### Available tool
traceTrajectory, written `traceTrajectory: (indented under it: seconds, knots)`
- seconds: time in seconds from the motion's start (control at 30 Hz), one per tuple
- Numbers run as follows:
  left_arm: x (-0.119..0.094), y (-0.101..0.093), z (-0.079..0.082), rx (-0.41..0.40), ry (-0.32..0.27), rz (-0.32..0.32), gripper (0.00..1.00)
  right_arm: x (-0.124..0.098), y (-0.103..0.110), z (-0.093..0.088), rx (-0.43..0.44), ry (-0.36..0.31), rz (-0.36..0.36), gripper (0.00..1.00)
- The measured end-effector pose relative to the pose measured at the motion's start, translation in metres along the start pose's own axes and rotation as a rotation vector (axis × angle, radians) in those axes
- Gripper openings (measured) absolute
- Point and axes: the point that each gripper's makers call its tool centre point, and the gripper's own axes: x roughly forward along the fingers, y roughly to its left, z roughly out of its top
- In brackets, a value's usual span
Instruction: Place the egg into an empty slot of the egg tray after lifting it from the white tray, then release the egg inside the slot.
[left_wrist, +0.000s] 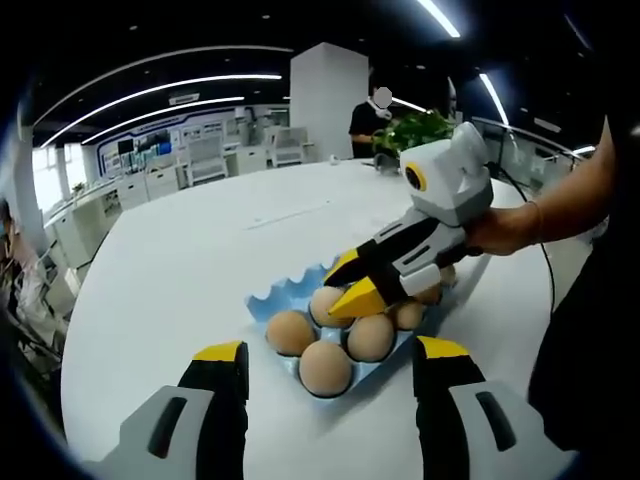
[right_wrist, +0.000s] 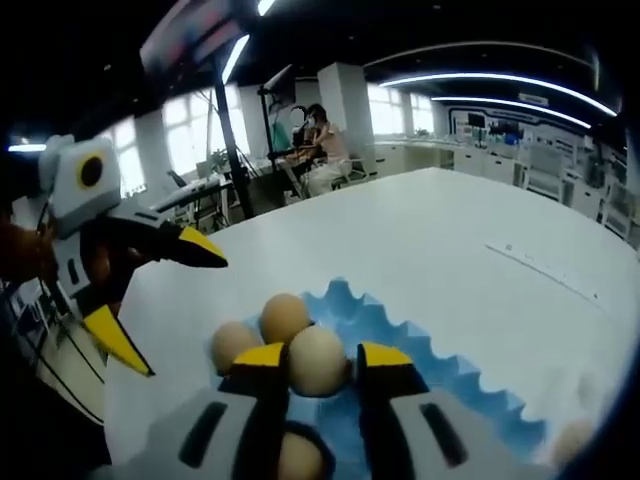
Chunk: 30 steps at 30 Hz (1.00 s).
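White desk (left_wrist: 200, 250) underneath, the right gripper (right_wrist: 318, 362) is pinching an egg (right_wrist: 317, 360) over the blue egg tray (right_wrist: 440, 370), needing only lowering and releasing, left gripper (left_wrist: 330, 362) fingers spread beside the tray.

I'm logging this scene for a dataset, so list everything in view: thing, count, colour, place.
Egg tray: one, blue, on the table.
Eggs: at least six, brown, in the egg tray; one between the right gripper's jaws.
Table: one, white, round-edged.
Plant: one, green, at the table's far edge.
People: two, seated or standing beyond the table.
Left gripper: yellow-tipped, open, above the egg tray.
Right gripper: yellow-tipped, around an egg.
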Motion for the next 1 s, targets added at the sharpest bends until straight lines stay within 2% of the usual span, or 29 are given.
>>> traceTrajectory:
  seconds: [0.17, 0.23, 0.47, 0.63, 0.7, 1.0]
  knots:
    - [0.0, -0.001, 0.001, -0.001, -0.003, 0.0, 0.67, -0.01, -0.001, -0.004, 0.009, 0.003, -0.006, 0.26]
    - [0.001, -0.002, 0.001, 0.003, 0.0, -0.002, 0.67, -0.018, -0.007, -0.003, 0.0, -0.026, -0.037, 0.26]
    - [0.002, -0.006, 0.002, 0.005, 0.001, -0.011, 0.67, -0.039, -0.018, -0.007, 0.041, -0.04, -0.072, 0.26]
    - [0.002, -0.006, 0.002, 0.007, -0.004, -0.01, 0.67, -0.069, -0.042, -0.008, 0.062, -0.081, -0.159, 0.25]
    - [0.002, -0.007, 0.002, 0.007, -0.002, -0.013, 0.67, -0.081, -0.053, -0.015, 0.102, -0.078, -0.193, 0.25]
    - [0.001, -0.009, 0.004, 0.011, -0.005, -0.017, 0.67, -0.144, -0.103, -0.049, 0.135, -0.081, -0.399, 0.24]
